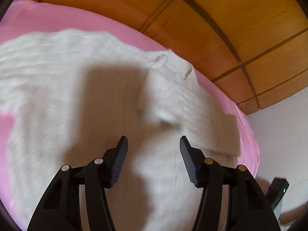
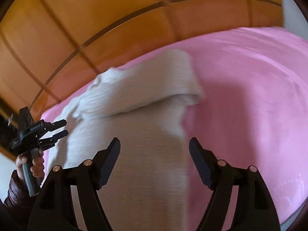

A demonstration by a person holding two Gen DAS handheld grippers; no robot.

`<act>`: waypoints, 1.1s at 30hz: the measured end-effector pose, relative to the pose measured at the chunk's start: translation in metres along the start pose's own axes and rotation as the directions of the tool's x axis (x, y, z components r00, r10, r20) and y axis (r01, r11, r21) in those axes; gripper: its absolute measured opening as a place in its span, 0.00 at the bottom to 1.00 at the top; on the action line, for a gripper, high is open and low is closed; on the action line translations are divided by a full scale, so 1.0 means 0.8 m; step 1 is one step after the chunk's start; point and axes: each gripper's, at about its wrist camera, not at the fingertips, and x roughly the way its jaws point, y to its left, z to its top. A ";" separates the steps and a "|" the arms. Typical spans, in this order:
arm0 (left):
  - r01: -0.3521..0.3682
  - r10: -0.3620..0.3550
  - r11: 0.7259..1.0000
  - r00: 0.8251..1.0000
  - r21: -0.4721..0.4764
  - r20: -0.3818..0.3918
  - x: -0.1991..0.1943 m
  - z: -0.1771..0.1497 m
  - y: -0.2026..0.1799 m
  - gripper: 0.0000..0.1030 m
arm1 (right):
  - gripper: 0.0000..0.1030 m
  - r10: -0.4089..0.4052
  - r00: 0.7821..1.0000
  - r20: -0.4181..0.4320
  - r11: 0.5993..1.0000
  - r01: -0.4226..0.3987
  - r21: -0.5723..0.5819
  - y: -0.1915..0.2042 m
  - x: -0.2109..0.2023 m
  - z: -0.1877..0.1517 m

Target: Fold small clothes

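Both grippers spread, holding nothing, above a white knit sweater.

The left gripper point(image 1: 153, 141) and right gripper point(image 2: 154, 143) hang with jaws apart over the white knit sweater point(image 1: 80, 100), which lies on a pink bedsheet point(image 2: 250, 88), one sleeve point(image 2: 146, 88) folded across; wooden panelling point(image 1: 221, 19) stands behind.

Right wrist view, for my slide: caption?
Open right gripper above a partly folded white sweater on pink bedding.

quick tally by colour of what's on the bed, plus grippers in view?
White: 1, the sweater, with one sleeve folded over its body in the right wrist view.
Pink: 1, the sheet under it.
Black: 2, the left gripper and the right gripper, both open and holding nothing.
Total: 4
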 end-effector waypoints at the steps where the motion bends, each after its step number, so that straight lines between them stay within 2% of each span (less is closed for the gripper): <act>1: -0.014 0.014 1.000 1.000 -0.002 0.001 0.007 0.004 -0.003 0.54 | 0.72 -0.007 1.000 0.007 1.000 0.007 0.024 -0.008 -0.002 0.002; 3: -0.017 0.017 1.000 1.000 -0.002 -0.007 0.025 0.014 -0.008 0.54 | 0.74 -0.011 1.000 0.014 0.998 0.010 0.064 -0.020 0.000 0.007; 4: -0.026 0.026 1.000 1.000 -0.003 -0.003 0.032 0.019 -0.011 0.50 | 0.74 -0.011 1.000 0.014 0.997 0.010 0.077 -0.023 0.003 0.009; 5: -0.035 0.035 0.999 0.999 -0.003 0.008 0.037 0.024 -0.013 0.40 | 0.74 -0.008 1.000 0.014 0.996 0.007 0.092 -0.026 0.004 0.011; 6: -0.028 0.028 1.000 1.000 0.013 0.003 0.041 0.027 -0.018 0.10 | 0.74 0.004 1.000 0.016 0.994 -0.006 0.111 -0.028 0.007 0.015; 7: -0.017 0.018 0.999 1.000 0.033 -0.007 0.044 0.032 -0.022 0.05 | 0.74 0.014 1.000 0.021 0.993 -0.016 0.117 -0.030 0.005 0.016; 8: -0.018 0.017 0.999 1.000 0.038 0.023 0.037 0.035 -0.026 0.05 | 0.74 0.019 0.999 0.029 0.993 -0.023 0.116 -0.027 0.006 0.019; 11: 0.041 -0.047 0.998 0.992 0.051 0.114 -0.003 0.046 -0.033 0.05 | 0.74 0.039 0.997 0.069 0.993 -0.046 0.108 -0.016 0.002 0.031; 14: 0.037 -0.046 0.998 0.981 0.050 0.188 -0.040 0.054 -0.025 0.05 | 0.74 0.071 0.993 0.091 0.993 -0.080 0.093 -0.001 0.003 0.043; 20: -0.060 0.051 0.997 0.986 0.051 0.161 -0.034 0.049 0.008 0.05 | 0.71 0.063 0.996 0.071 0.998 -0.064 0.019 0.039 0.043 0.067; 23: -0.134 0.125 0.989 0.980 0.056 0.153 -0.018 0.040 0.021 0.05 | 0.64 -0.015 1.000 0.024 0.999 0.015 -0.031 0.056 0.083 0.072; 24: -0.163 0.153 0.985 0.977 0.055 0.151 -0.013 0.038 0.025 0.05 | 0.58 -0.054 0.998 -0.017 0.998 0.054 -0.034 0.057 0.102 0.070; 25: -0.191 0.180 0.980 0.971 0.059 0.154 -0.008 0.036 0.028 0.05 | 0.58 -0.065 0.997 -0.046 0.997 0.063 -0.042 0.057 0.115 0.067; 27: -0.245 0.233 0.967 0.961 0.066 0.146 0.005 0.035 0.035 0.05 | 0.58 -0.111 0.994 -0.023 0.990 0.108 -0.093 0.063 0.127 0.059; 32: -0.282 0.264 0.956 0.945 0.076 0.192 0.004 0.022 0.030 0.07 | 0.62 -0.166 0.986 0.025 0.974 0.167 -0.153 0.075 0.132 0.048; 33: -0.291 0.272 0.954 0.940 0.070 0.206 -0.001 0.016 0.032 0.16 | 0.63 -0.175 0.984 0.035 0.970 0.179 -0.167 0.078 0.134 0.046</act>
